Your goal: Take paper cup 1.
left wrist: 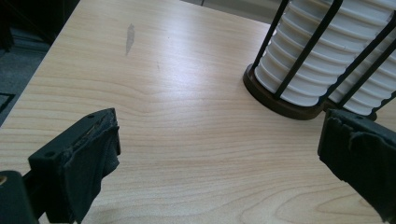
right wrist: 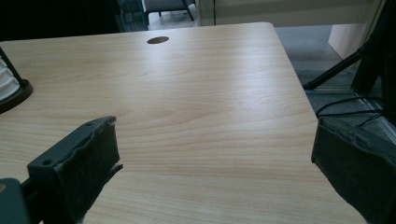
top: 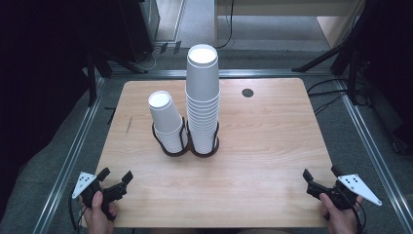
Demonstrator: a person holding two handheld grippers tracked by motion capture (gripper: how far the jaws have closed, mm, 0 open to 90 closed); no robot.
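Observation:
Two stacks of white paper cups stand in a dark wire holder (top: pixel 187 146) at the middle of the wooden table (top: pixel 263 136). The short stack (top: pixel 165 119) is on the left, the tall stack (top: pixel 202 97) on the right. My left gripper (top: pixel 116 176) rests near the front left corner, open and holding nothing; in its own view the left gripper (left wrist: pixel 219 154) looks past the holder's base (left wrist: pixel 280 105) and ribbed cups (left wrist: pixel 317 60). Near the front right corner my right gripper (top: pixel 321 174) is open and holds nothing, and the right gripper (right wrist: pixel 215 163) faces bare wood.
A round dark cable hole (top: pixel 248 92) sits at the table's back right. A metal frame rail (top: pixel 73 156) runs along the left side and another (top: pixel 375 146) along the right. Tripod legs and cables (top: pixel 336 92) lie on the floor beyond the right edge.

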